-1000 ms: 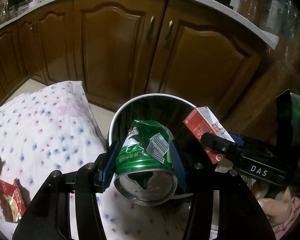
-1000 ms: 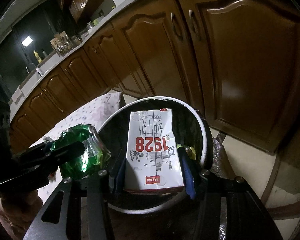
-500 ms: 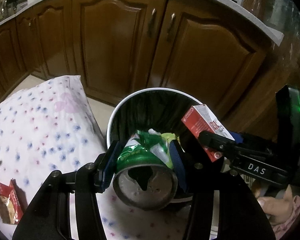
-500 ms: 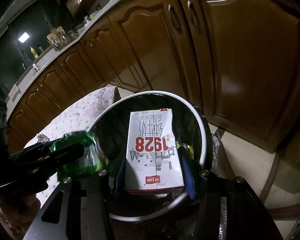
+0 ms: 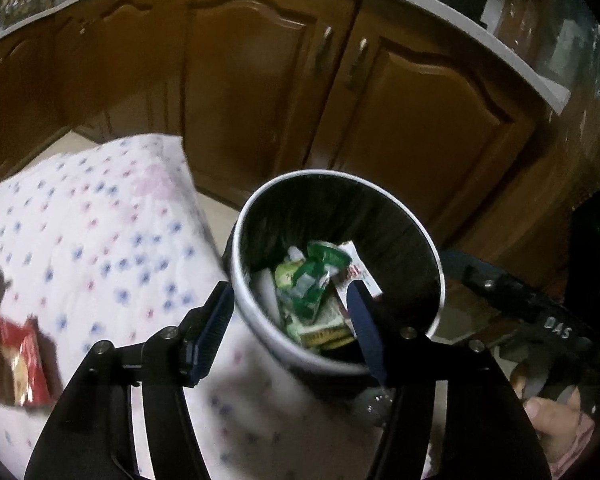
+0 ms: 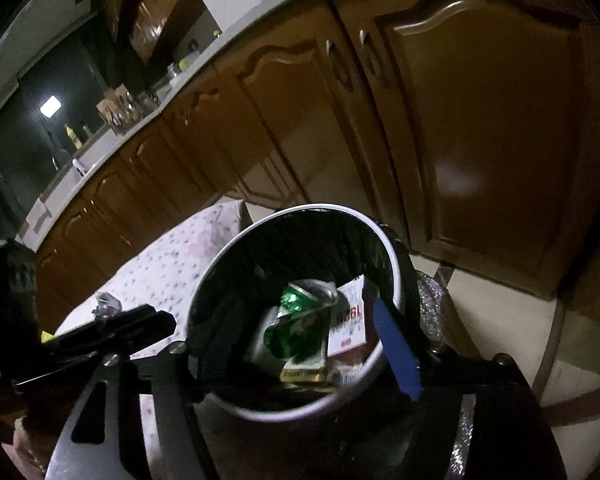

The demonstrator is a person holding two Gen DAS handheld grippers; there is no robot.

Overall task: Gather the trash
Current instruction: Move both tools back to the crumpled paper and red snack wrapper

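Both grippers, left [image 5: 290, 322] and right [image 6: 296, 344], opening empty over round white-rimmed bin [image 5: 434, 252]; red crinkled wrapper [image 5: 14, 360] at 9 o'clock risks being missed

Green can [image 5: 308, 280], floral-dotted white cloth [image 5: 100, 232]

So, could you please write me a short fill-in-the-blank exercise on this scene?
1. The crushed green can lies inside the ____.
2. The milk carton lies in the bin to the ____ of the can in both views.
3. A red snack wrapper lies on the ____ cloth.

Missing words: bin; right; dotted
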